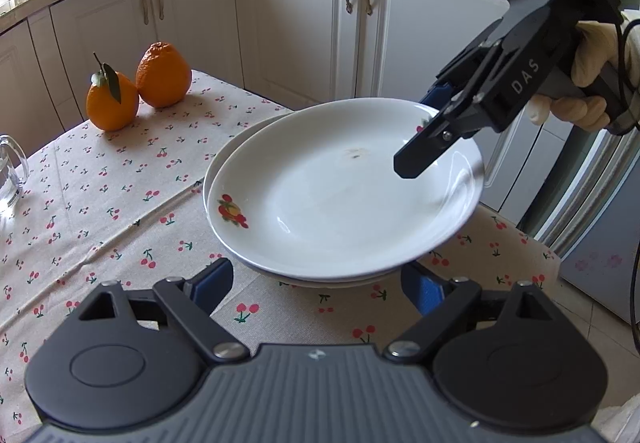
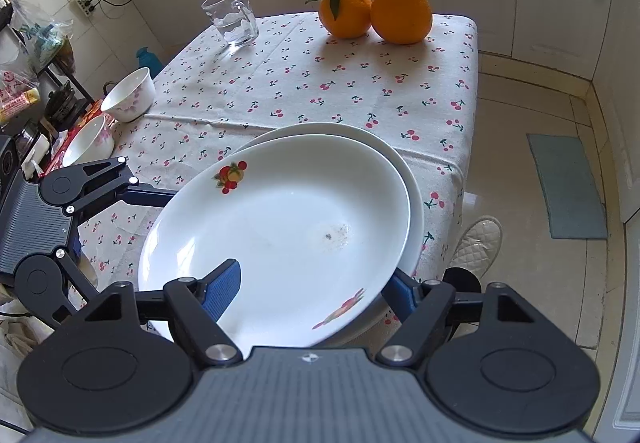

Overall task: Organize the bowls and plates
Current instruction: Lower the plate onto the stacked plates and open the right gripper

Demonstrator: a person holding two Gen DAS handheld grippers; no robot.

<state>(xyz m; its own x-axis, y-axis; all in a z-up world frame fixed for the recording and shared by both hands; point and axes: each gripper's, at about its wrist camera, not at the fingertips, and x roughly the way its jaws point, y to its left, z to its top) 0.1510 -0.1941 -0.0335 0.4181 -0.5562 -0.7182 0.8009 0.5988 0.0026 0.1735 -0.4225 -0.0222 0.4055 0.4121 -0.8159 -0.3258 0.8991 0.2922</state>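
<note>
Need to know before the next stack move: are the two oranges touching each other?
Touching. In the right wrist view the leafy orange and the bigger orange press side to side with no tablecloth showing between them; the left wrist view shows the same.

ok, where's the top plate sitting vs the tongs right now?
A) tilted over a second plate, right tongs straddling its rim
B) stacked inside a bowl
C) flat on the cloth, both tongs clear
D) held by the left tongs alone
A: the top plate tilts above the lower plate, with the right tongs straddling its near rim, one finger inside the plate and one outside.
</note>
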